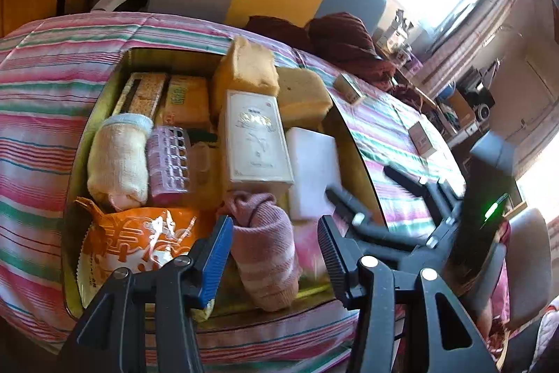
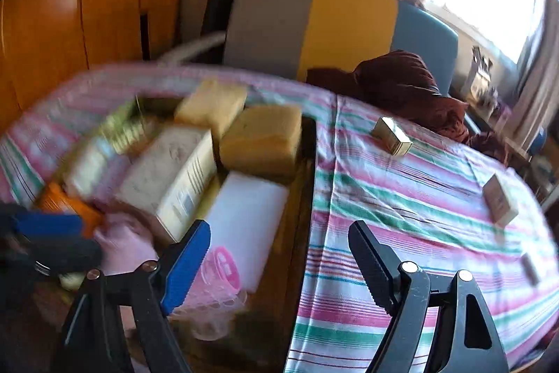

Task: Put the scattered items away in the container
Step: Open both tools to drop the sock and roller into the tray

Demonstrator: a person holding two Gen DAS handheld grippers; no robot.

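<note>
The gold tin container [image 1: 353,142] [image 2: 309,163] lies on the striped bed, packed with sponges [image 1: 244,65], a cream box [image 1: 255,138], a white block [image 1: 314,170], a rolled towel, an orange snack bag [image 1: 139,240] and a pink rolled sock [image 1: 265,250]. My left gripper [image 1: 274,250] hovers open over the sock, and its right pad stands clear of it. My right gripper [image 2: 279,254] [image 1: 363,187] is open and empty above the container's right wall, with a pink plastic roller [image 2: 223,271] under its blue finger. A small gold box [image 2: 391,135] [image 1: 349,88] and a beige box [image 2: 499,200] [image 1: 422,138] lie loose on the bed.
The striped bedspread [image 2: 401,233] stretches to the right of the container. A dark red cloth [image 2: 412,86] is heaped at the far edge. A grey, yellow and blue headboard [image 2: 332,23], a wooden wardrobe [image 2: 70,23] and a bright window stand behind.
</note>
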